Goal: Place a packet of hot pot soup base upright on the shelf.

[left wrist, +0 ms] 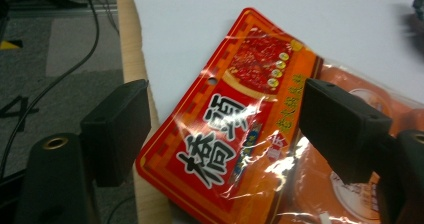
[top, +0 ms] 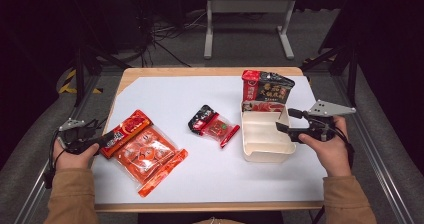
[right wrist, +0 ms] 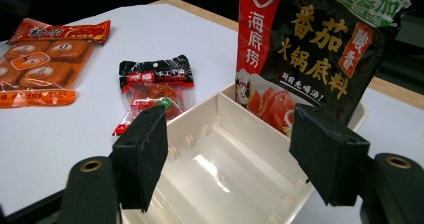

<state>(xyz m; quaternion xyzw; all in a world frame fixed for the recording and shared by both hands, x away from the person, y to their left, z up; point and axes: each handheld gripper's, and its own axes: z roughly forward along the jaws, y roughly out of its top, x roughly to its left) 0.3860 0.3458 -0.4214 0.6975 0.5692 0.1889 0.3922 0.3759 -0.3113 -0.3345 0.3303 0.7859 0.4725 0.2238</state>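
The orange-red packet [left wrist: 235, 134] at the counter's left edge carries big black characters, 橋頭. The dark pouch [right wrist: 320, 49] standing in the cream box [right wrist: 240, 184] reads 海底撈 down its red strip, 番茄火鍋底料 in gold, and 酸香 on a red tag. Print on the small black-and-red sachet [right wrist: 155, 86] is too fine to read.

Flat orange-red plastic snack packet [top: 142, 151] lies left on the white-covered surface [top: 210, 179]; small red-and-black sachet [top: 212, 125] at centre; cream plastic divided tray [top: 262, 143] right, tall black-and-red pouch [top: 267, 90] standing in its far compartment.
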